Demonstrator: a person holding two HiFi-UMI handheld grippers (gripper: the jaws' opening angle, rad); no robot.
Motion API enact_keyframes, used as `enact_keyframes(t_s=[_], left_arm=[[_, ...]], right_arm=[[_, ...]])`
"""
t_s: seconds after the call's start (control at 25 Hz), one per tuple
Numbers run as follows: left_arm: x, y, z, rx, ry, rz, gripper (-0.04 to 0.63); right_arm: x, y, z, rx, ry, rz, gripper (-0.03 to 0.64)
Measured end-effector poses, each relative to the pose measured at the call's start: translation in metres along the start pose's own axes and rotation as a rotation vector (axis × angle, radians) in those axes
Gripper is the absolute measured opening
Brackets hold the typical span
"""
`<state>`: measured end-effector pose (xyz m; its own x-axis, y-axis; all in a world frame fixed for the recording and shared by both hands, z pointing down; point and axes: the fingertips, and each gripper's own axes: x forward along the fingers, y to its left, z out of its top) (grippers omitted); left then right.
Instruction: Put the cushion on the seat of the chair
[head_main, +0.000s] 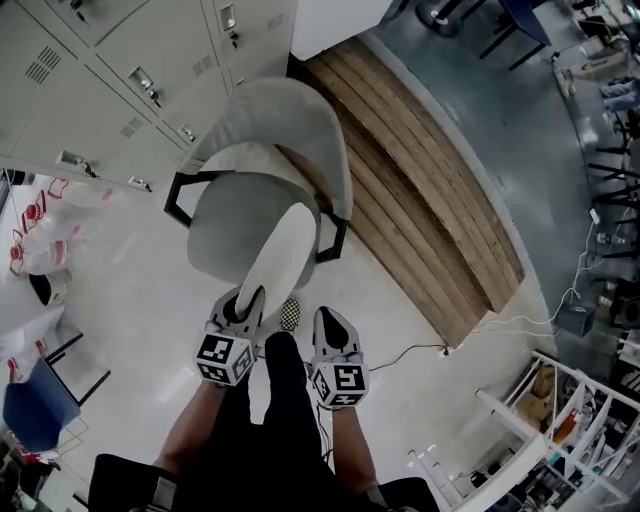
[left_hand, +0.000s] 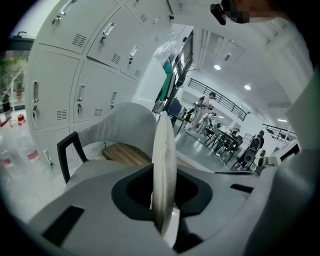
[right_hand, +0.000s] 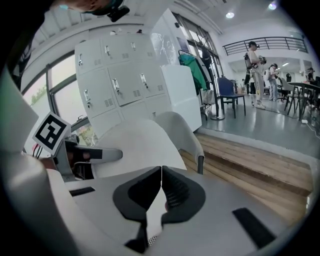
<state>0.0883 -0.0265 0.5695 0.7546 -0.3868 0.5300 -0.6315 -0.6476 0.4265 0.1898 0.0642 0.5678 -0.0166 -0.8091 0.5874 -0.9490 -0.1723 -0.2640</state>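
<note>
A grey chair (head_main: 235, 215) with black armrests stands below me, its curved backrest (head_main: 300, 120) toward the lockers. A flat white cushion (head_main: 285, 250) stands on its edge above the front of the seat. My left gripper (head_main: 245, 300) is shut on the cushion's near end. In the left gripper view the cushion (left_hand: 163, 150) runs edge-on between the jaws of the left gripper (left_hand: 162, 195), with the backrest (left_hand: 125, 125) behind. My right gripper (head_main: 325, 320) is just right of the cushion. In its own view the right gripper (right_hand: 161, 185) is shut on nothing, and the cushion (right_hand: 135, 145) lies ahead to the left.
Grey lockers (head_main: 110, 70) stand behind the chair. A raised wooden platform (head_main: 420, 210) runs along its right side. Plastic bags (head_main: 45, 235) and a blue chair (head_main: 35, 400) are at the left, and a cable (head_main: 500, 325) lies on the floor. People stand far off in the hall (right_hand: 255, 60).
</note>
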Motion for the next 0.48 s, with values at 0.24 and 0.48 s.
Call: enact_keyframes(t_s=[0.24,0.48], left_arm=[[0.026,0.008,-0.018,-0.071,-0.002,-0.023,0.067],[0.042,0.022,-0.031,-0.092,0.004,-0.021,0.067]], right_arm=[[0.020,-0.007,-0.015,0.002,0.047,0.033,0.029],[0.035,-0.013,-0.031,0.001,0.090,0.041,0.029]])
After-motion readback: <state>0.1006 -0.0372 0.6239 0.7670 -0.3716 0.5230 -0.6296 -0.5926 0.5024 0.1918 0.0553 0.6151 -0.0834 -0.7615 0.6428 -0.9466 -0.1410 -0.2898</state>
